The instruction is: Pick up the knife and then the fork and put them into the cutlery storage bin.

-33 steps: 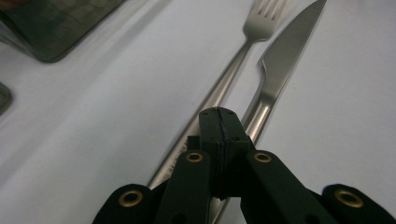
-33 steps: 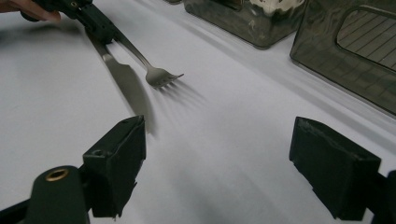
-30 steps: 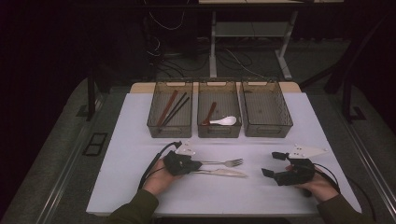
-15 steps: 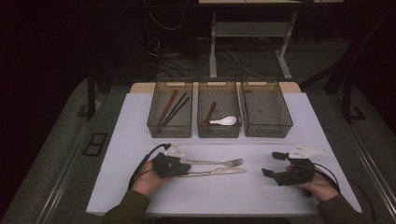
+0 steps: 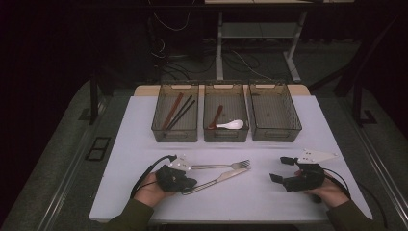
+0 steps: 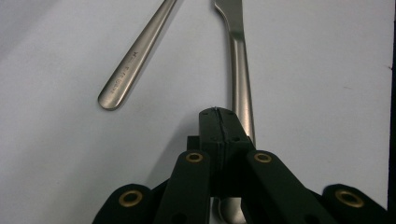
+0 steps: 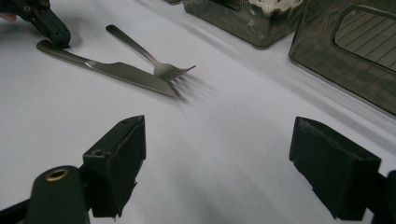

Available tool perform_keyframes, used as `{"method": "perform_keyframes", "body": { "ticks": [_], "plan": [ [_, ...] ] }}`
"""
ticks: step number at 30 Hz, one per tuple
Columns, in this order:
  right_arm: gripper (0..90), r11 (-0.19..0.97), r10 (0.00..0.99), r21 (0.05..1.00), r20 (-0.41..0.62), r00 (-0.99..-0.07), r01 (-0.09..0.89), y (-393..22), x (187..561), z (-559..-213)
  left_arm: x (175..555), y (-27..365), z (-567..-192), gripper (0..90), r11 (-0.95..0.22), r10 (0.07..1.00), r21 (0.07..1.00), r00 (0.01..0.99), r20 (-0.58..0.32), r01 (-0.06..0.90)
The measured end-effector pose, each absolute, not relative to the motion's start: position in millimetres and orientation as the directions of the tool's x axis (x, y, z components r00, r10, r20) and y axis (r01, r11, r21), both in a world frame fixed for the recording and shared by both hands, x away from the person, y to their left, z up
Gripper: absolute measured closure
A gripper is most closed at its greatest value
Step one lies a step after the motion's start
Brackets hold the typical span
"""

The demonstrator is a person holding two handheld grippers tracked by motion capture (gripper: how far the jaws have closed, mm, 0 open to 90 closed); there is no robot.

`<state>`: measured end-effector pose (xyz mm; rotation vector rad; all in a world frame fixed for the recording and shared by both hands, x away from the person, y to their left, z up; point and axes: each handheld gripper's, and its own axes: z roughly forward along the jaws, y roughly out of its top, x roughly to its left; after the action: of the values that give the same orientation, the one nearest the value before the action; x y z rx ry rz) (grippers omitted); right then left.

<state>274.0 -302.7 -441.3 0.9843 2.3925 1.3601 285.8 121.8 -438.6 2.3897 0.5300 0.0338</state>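
High view | knife (image 5: 219, 179) – blade toward upper right | left gripper (image 5: 188, 183) jaws pressed together

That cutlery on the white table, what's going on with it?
A person works a two-jaw gripper in each hand. The left gripper, jaws shut, sits at the handle end of a knife lying beside a fork; whether it grips the knife is unclear. The right gripper rests open off to the side. Behind stand three bins: chopsticks, spoons, one empty.
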Motion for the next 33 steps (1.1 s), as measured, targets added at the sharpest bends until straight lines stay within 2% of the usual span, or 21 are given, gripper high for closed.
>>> {"method": "perform_keyframes", "body": {
  "ticks": [2,5,10,13,18,27,33],
  "plan": [
    [18.5,0.349,0.646,0.826,0.131,-0.752,0.443,-303,274,-441,287,121,-436,88.6,-0.669,0.396,0.644,0.911,-0.113,0.371],
    [18.5,0.348,0.646,0.827,0.129,-0.752,0.441,-302,274,-441,283,113,-430,79.7,-0.638,0.412,0.663,0.901,-0.136,0.392],
    [18.6,0.348,0.648,0.825,0.131,-0.750,0.444,-302,274,-441,277,89,-430,69.0,-0.651,0.426,0.657,0.899,-0.100,0.382],
    [18.5,0.349,0.647,0.827,0.128,-0.751,0.441,-302,274,-441,277,81,-433,67.2,-0.659,0.431,0.650,0.898,-0.084,0.377],
    [18.6,0.351,0.647,0.826,0.127,-0.752,0.441,-303,274,-441,275,76,-436,67.6,-0.646,0.450,0.662,0.890,-0.070,0.379],
    [18.6,0.351,0.647,0.827,0.126,-0.752,0.440,-302,274,-441,273,72,-441,75.9,-0.682,0.424,0.642,0.905,-0.044,0.350],
    [18.6,0.354,0.644,0.825,0.127,-0.754,0.441,-302,274,-442,273,72,-441,77.7,-0.691,0.414,0.636,0.909,-0.042,0.344]
  ]
}}
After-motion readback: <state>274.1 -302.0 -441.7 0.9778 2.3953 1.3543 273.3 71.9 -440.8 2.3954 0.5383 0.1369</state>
